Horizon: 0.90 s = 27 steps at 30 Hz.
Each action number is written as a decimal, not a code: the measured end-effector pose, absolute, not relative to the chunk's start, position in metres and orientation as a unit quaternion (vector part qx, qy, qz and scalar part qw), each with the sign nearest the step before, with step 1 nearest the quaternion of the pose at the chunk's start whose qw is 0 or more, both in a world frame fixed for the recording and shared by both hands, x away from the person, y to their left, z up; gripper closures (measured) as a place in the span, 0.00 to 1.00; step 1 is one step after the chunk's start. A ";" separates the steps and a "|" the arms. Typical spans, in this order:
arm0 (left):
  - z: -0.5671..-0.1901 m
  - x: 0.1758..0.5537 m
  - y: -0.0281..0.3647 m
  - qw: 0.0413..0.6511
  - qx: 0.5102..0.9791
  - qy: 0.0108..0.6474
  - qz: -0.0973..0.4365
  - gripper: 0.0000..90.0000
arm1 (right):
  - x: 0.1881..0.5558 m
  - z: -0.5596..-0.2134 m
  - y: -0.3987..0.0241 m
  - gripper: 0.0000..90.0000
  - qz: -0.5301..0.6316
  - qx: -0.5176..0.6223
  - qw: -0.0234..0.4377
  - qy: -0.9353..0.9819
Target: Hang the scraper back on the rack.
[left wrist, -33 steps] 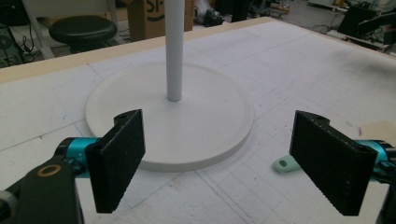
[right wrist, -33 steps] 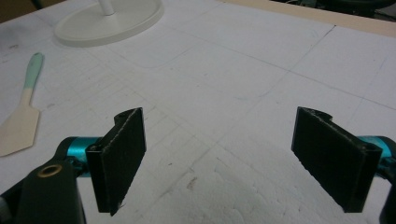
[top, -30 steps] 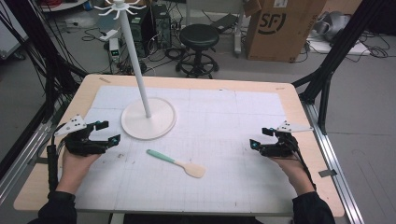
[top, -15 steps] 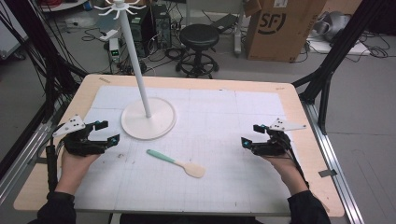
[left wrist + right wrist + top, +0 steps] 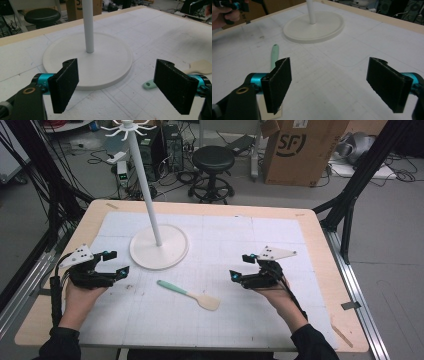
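Your left gripper (image 5: 111, 265) sits low over the left edge of the desk (image 5: 310, 227), forearm coming straight in from the near side, fingers (image 5: 65, 83) spread wide and holding nothing. It aims toward the white stand (image 5: 159, 251), just beside the round base.

Your right gripper (image 5: 246, 268) hovers over the right half of the white mat, wrist angled inward, fingers (image 5: 279, 82) also spread wide and empty. It points toward the spatula (image 5: 188, 294).

The spatula lies flat on the mat between the two grippers, near the desk's front, mint handle toward the stand, pale blade toward your right hand. Neither gripper touches it.

High view: the stand's full pole and hooked top, plus the stool and cardboard box on the floor beyond the desk.

Left gripper view: the handle's end with its hang hole, partly behind the right-side finger, and the blade's edge.

Right gripper view: the handle running behind the left-side finger, with the blade's corner below that finger; your left hand far off at top left.
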<state>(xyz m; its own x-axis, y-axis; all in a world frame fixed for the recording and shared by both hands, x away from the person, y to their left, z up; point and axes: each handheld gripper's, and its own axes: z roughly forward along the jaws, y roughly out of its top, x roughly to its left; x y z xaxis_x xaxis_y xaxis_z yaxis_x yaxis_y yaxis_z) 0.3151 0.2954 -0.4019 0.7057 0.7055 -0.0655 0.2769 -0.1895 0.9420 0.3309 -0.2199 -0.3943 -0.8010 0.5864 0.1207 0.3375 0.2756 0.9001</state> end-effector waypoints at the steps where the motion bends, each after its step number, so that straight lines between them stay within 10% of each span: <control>1: -0.402 0.315 0.295 0.544 0.746 0.330 0.197 0.23 | 0.331 -0.395 -0.213 0.23 0.524 0.286 0.117 0.794; 27: -0.406 0.317 0.293 0.530 0.758 0.326 0.197 0.23 | 0.317 -0.438 -0.094 0.49 0.442 0.206 0.047 0.872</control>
<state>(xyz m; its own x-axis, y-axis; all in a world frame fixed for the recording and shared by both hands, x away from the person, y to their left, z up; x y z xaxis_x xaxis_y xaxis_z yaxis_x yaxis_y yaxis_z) 0.3167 0.2931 -0.4064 0.7099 0.7026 -0.0482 0.2858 -0.2249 0.9315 0.3169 -0.0938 -0.4378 -0.9107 0.4007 0.1003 0.3177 0.5244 0.7900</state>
